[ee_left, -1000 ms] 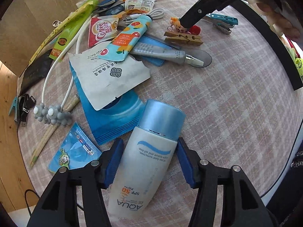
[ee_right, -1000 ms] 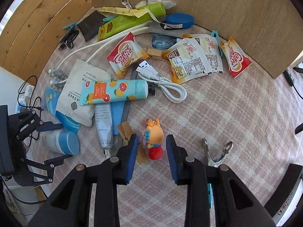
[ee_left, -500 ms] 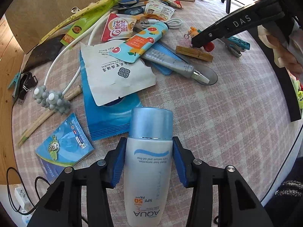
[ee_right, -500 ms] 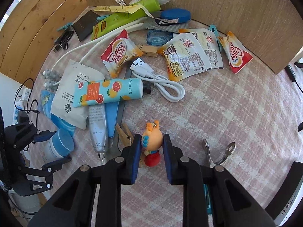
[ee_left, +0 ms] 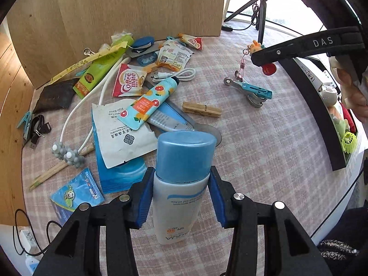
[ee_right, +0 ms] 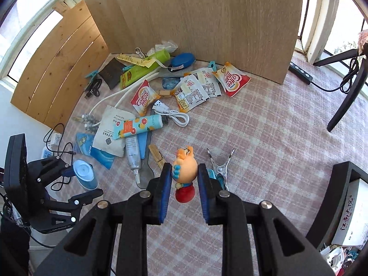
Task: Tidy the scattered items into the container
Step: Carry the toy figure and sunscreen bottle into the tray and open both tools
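A white sunscreen bottle (ee_left: 184,156) with a blue cap is clamped between the blue pads of my left gripper (ee_left: 181,177), held clear of the checked cloth. In the right wrist view the same bottle (ee_right: 84,174) shows in the left gripper (ee_right: 78,179) at the lower left. My right gripper (ee_right: 185,172) is shut on an orange toy keychain (ee_right: 185,163) with a red base, also lifted. From the left wrist view the toy (ee_left: 254,46) hangs in the right gripper (ee_left: 260,57), its pink strap dangling. A black-walled container (ee_left: 322,119) stands at the right edge.
Scattered on the cloth: a citrus-print tube (ee_left: 149,99), Coffee-mate sachets (ee_left: 128,82), a white USB cable (ee_left: 179,74), a wooden clothespin (ee_left: 201,110), a blue metal clip (ee_left: 250,90), foil packets. A wooden board (ee_left: 115,11) walls the back. A tripod stands beyond.
Both grippers closed on their items and rose: the left lifted the sunscreen bottle off the cloth, the right took the orange toy up and away from the clothespin.
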Demonstrator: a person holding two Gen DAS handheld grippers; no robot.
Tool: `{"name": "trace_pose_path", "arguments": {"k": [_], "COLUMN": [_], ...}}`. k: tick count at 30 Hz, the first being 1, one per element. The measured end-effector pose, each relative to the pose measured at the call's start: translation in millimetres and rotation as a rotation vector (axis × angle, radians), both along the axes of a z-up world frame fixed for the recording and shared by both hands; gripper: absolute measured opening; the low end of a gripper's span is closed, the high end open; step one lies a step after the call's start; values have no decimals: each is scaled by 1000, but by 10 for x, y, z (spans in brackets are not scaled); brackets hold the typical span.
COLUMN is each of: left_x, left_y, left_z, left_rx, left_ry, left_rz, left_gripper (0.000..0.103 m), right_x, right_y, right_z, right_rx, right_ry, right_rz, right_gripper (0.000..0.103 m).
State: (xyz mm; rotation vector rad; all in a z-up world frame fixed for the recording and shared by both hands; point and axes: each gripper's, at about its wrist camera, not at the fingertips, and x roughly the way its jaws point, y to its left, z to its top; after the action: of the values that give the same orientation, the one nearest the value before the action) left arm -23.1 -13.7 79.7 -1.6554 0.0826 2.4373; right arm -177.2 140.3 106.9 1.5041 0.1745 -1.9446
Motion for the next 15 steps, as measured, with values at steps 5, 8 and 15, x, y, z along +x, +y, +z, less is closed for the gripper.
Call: {"name": "trace_pose_path", "arguments": {"k": [5,8,15], "left_x": [-218,-294,-385], "left_y": [324,512,1047], "left_z": [185,279,539], "left_rx": [-1,-1,24], "left_ry": [54,77,126], "left_rz": [-59,-101,-207], "left_gripper": [42,41,41], "right_x": [37,52,129], "right_y": [461,792,1725], "right_z": [270,417,705], "right_rx": [-35,-46,-44], "right_ry": [47,76,127], "right_rz": [-72,-119,-268], "right_gripper": [22,22,22]}}
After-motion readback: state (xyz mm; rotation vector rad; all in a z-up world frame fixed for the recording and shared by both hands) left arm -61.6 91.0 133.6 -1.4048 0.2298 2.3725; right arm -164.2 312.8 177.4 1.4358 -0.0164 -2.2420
